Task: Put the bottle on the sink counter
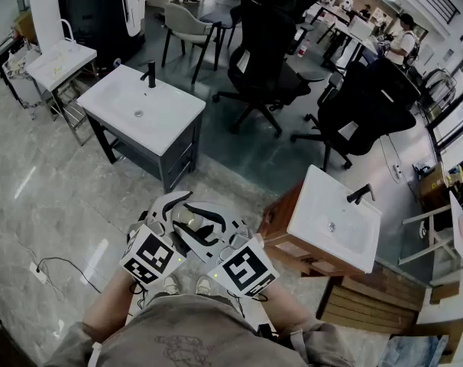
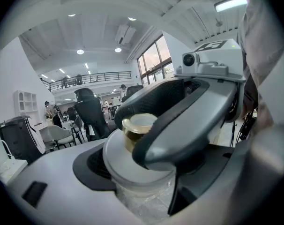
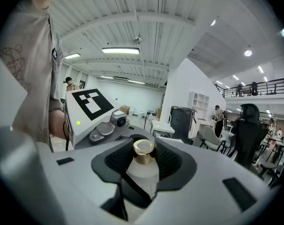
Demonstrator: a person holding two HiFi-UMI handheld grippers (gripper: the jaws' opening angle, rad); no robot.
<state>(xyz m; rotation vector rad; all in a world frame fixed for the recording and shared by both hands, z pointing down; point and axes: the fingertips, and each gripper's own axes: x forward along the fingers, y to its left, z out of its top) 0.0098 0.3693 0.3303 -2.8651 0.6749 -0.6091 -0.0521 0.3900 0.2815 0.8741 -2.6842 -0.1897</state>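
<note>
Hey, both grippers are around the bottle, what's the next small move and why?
Probably carry the bottle toward the white sink counter at right, both grips kept. The left gripper and right gripper hold it in the air above the floor, short of any sink.

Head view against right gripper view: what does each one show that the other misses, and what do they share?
Only the head view: the grey-cabinet sink counter with its black tap, a second sink on a wooden cabinet, and the person's shoes.
Only the right gripper view: the right claw closed on the gold-capped bottle, and the ceiling lights.
Both: the left gripper's marker cube and black office chairs.
</note>
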